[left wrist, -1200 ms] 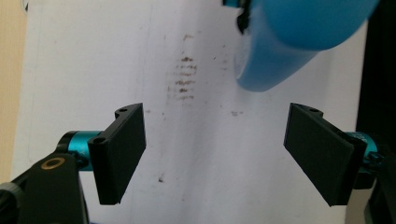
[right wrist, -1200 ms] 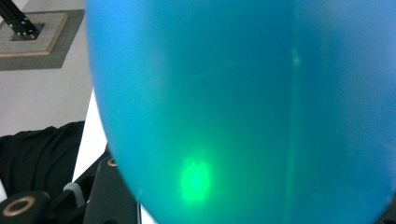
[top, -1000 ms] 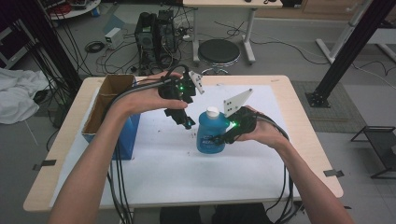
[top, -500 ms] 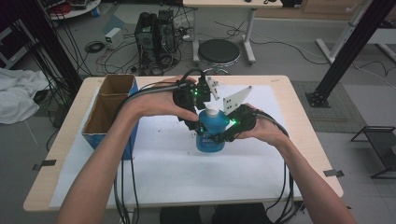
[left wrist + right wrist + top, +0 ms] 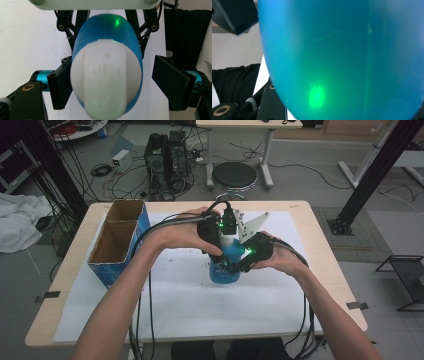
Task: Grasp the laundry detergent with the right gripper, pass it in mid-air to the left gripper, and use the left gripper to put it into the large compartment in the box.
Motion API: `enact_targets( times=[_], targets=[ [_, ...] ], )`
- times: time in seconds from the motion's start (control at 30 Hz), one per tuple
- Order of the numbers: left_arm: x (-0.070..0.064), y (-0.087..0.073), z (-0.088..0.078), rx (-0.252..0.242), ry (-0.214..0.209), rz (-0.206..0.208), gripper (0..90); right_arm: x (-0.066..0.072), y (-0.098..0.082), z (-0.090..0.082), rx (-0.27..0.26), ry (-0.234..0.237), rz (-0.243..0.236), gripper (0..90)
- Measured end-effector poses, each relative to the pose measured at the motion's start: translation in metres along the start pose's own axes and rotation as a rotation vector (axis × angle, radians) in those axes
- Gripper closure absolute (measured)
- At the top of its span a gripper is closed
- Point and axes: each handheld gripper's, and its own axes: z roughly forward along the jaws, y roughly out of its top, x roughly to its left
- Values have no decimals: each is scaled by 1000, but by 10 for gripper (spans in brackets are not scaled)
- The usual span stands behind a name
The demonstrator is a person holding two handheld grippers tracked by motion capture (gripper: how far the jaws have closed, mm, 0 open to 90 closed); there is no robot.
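Note:
A blue bottle with a white cap stands upright on the white sheet at the table's centre. My right gripper comes in from the right and is shut on the bottle's body; in the right gripper view the blue wall sits right against the camera. My left gripper hangs over the bottle's top, pointing down. Its black pads stand on either side of the cap, open, with a gap showing at the right pad. From above, the left hand hides the cap.
An open blue cardboard box with two compartments stands at the table's left side. A white sheet covers most of the wooden table. Cables trail from both grippers toward the front edge. A stool stands behind the table.
My left gripper has moved right from beside the bottle to directly over its cap. The right gripper has kept its hold and the bottle has stayed in place.

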Motion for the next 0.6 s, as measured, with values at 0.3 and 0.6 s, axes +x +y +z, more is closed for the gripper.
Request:
enact_targets(
  times=[0.3, 0.6],
  targets=[
    [0, 1, 4, 7, -1, -6, 220, -1, -1, 1, 12, -5, -14, 444],
    [2, -2, 4, 4, 9, -17, 271, 0, 0, 3, 17, -3, -9, 444]
  ],
)
